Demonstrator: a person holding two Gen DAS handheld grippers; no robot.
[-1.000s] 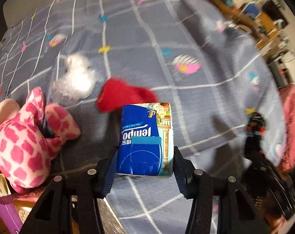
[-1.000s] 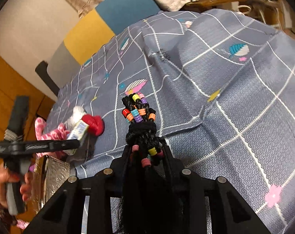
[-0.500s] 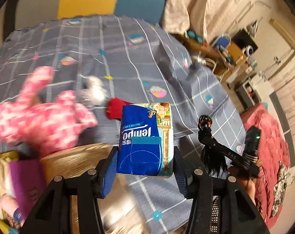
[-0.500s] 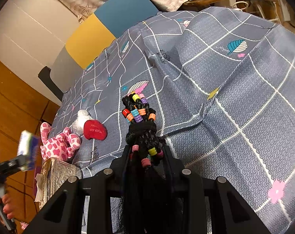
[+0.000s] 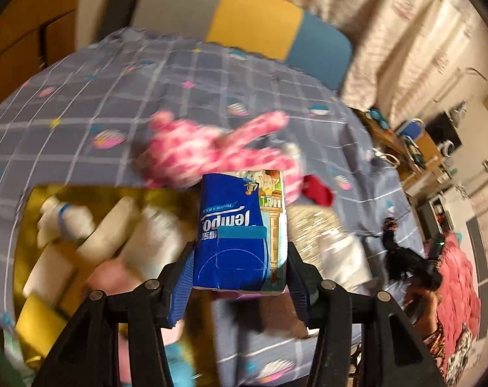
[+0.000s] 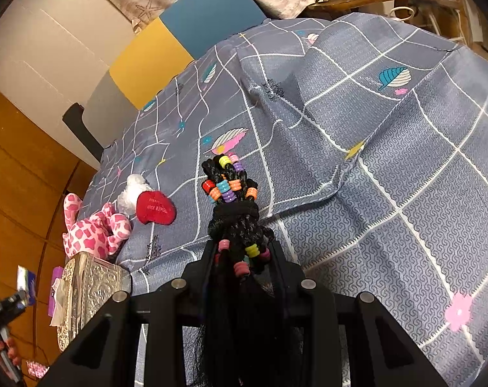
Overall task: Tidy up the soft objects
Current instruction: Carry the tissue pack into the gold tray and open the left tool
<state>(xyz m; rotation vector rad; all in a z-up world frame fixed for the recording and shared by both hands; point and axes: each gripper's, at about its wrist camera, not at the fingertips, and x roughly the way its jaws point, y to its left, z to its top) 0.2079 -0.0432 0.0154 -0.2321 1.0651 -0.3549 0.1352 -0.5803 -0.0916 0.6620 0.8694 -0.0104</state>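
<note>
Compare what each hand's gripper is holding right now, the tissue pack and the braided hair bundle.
The tissue pack is a blue boxy packet with print; the hair bundle is black braids with colored beads. The left gripper carries the pack above a gold bin; the right gripper holds the bundle over the bedspread. Both are clamped between closed jaws.

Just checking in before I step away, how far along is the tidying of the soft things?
Partly done. The box beside the bed already holds several soft items. In hand: the left tongs grip a tissue pack above it, and the right tongs clamp a beaded braid. Left on the bedspread: the pink plush toy, red pouch and white wad.
</note>
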